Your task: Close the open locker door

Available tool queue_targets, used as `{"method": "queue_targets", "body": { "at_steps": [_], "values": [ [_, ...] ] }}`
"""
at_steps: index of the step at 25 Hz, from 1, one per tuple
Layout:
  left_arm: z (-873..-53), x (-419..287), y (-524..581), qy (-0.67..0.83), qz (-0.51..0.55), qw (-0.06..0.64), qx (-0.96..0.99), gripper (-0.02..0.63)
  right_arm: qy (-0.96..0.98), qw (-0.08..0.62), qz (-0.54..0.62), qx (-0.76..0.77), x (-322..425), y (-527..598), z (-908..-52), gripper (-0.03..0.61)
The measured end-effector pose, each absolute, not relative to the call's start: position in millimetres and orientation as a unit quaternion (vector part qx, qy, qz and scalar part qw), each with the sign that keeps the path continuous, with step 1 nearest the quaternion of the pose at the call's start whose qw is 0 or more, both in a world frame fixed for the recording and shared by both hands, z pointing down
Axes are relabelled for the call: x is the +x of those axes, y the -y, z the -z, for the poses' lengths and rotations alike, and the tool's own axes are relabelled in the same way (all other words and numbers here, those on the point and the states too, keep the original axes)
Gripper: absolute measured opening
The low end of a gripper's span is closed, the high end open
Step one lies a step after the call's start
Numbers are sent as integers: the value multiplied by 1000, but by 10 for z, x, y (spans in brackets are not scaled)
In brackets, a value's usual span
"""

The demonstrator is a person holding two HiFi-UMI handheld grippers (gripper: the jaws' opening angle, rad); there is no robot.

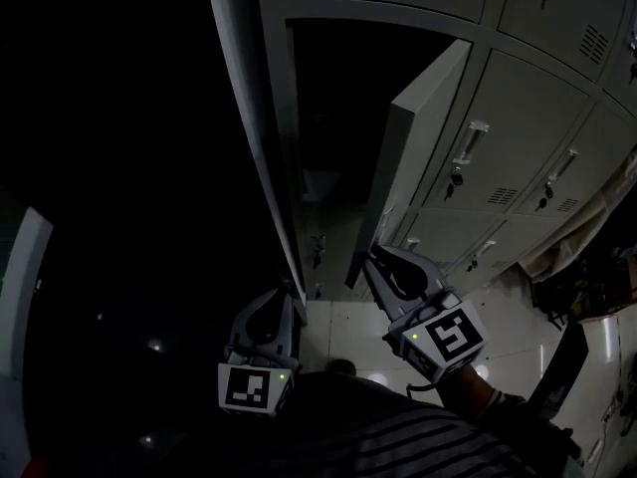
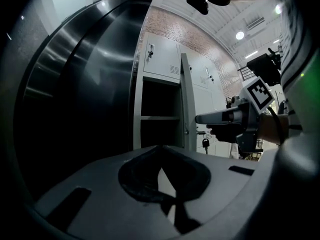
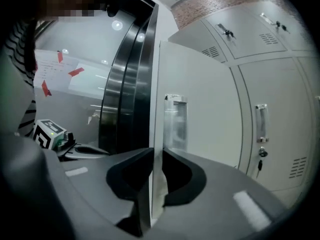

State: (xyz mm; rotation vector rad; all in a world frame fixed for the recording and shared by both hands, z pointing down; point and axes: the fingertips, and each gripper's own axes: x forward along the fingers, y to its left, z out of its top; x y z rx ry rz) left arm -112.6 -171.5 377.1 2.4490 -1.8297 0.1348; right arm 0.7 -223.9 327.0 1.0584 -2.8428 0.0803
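Observation:
The grey locker door (image 1: 423,118) stands half open from the dark compartment (image 1: 328,118). My right gripper (image 1: 370,262) is at the door's lower free edge. In the right gripper view the door's thin edge (image 3: 156,109) runs straight between the jaws, and my right gripper (image 3: 156,151) is shut on it. A clear label holder (image 3: 175,121) sits on the door's face. My left gripper (image 1: 290,295) hangs low beside the locker frame, shut with nothing in it. From the left gripper view, past my left gripper (image 2: 161,148), I see the compartment (image 2: 157,114) and the door (image 2: 186,104) edge-on.
Shut locker doors (image 1: 518,127) with handles (image 3: 260,121) and keys fill the right side. A dark, shiny curved wall (image 2: 85,84) stands left of the lockers. Pale floor tiles (image 1: 348,327) lie below. Cloth and dark clutter (image 1: 582,257) are at the far right.

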Motion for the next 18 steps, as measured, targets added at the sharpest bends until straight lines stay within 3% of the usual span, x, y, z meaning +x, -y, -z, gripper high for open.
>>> {"method": "queue_targets", "body": {
  "at_steps": [18],
  "values": [
    [-3723,-1041,2260,591,-3,102,800,5,955,52,-6,293,-827,2985,-3314,44]
  ]
}}
